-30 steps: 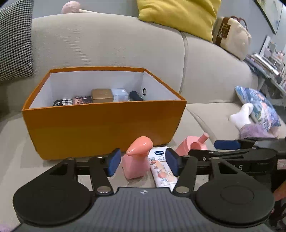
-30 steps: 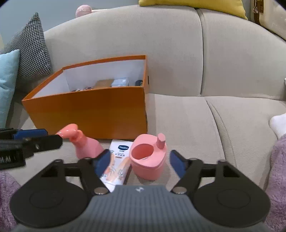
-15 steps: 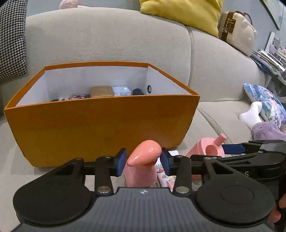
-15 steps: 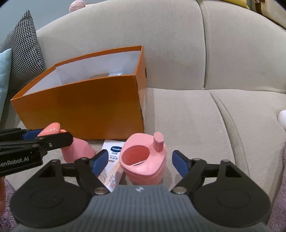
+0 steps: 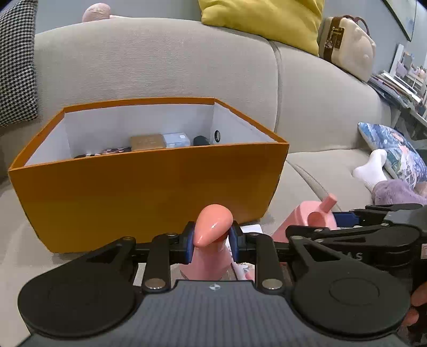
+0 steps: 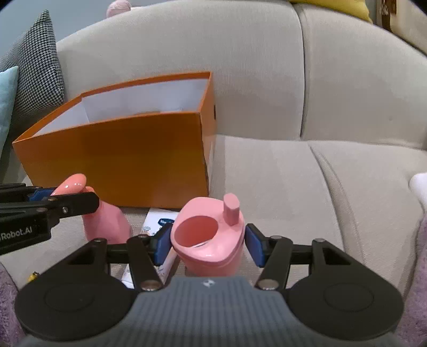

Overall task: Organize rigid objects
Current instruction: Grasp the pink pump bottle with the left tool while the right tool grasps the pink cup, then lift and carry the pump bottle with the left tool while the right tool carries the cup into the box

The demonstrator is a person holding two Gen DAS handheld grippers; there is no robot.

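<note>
An orange box [image 5: 149, 192] with a white inside stands on the grey sofa and holds several small items. In front of it stands a pink spray bottle [image 5: 210, 240]. My left gripper [image 5: 210, 244] is shut on the bottle's neck. The bottle also shows in the right wrist view [image 6: 104, 227]. A pink cup with a spout [image 6: 210, 237] sits right of it, and my right gripper [image 6: 208, 243] brackets it with both pads close to its sides. A white lotion tube [image 6: 160, 227] lies flat between bottle and cup.
The sofa backrest [image 5: 160, 66] rises behind the box. A houndstooth cushion [image 5: 16, 61] is at the left, a yellow cushion [image 5: 261, 18] on top. A patterned pillow [image 5: 397, 152], white and purple plush toys [image 5: 392, 186] lie at the right.
Both grippers have moved forward and narrowed. The left one has closed on the spray bottle's neck. The right one has closed in around the pink cup.
</note>
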